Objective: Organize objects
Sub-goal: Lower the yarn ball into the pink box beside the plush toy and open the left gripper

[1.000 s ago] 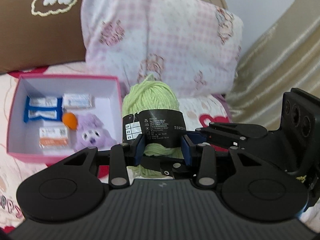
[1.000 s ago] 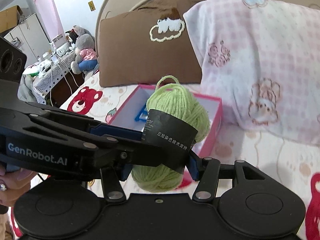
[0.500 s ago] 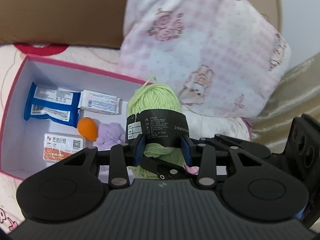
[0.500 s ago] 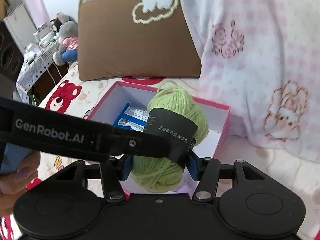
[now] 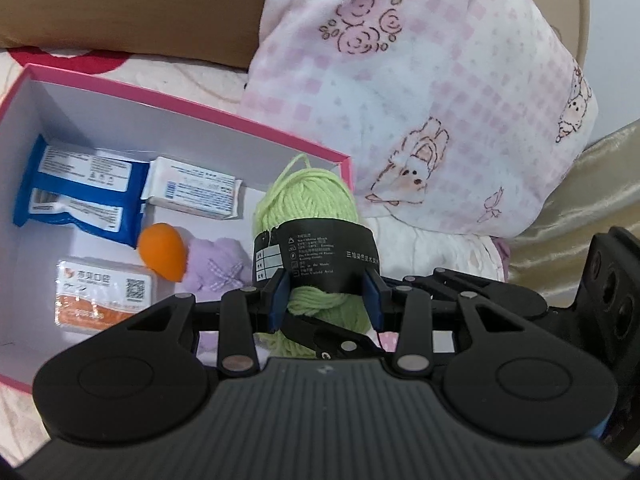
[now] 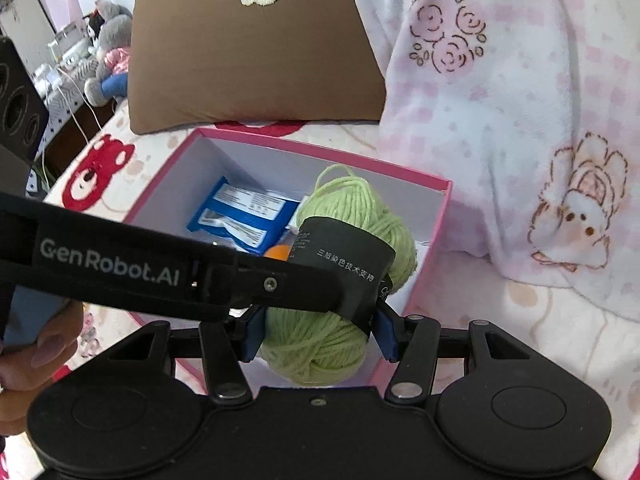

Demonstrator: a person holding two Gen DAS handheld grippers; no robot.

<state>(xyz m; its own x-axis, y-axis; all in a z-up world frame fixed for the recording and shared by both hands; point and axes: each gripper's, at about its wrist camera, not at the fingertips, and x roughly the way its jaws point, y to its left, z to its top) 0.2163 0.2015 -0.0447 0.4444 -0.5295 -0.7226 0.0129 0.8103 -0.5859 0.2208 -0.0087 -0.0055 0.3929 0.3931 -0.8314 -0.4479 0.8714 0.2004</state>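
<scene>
Bedding printed with red bears fills the scene, with a brown cushion and a pink checked pillow propped behind an open pink box.

Both handheld grippers clamp one skein of green yarn by its black paper band. The left gripper pinches the band between its blue pads, and the right gripper squeezes the yarn from another angle, its pads pressed into the soft wool. Two grips likely keep the floppy skein from sagging or rolling.

The yarn hangs over the box's right end, just inside the rim, beyond the fingertips in both views. To the left of the left gripper's fingers, lying in the box, are a blue packet, a white carton, an orange egg-shaped sponge, a purple plush toy and a small orange-and-white pack. The bare corner beneath the yarn looks like its intended spot.
</scene>
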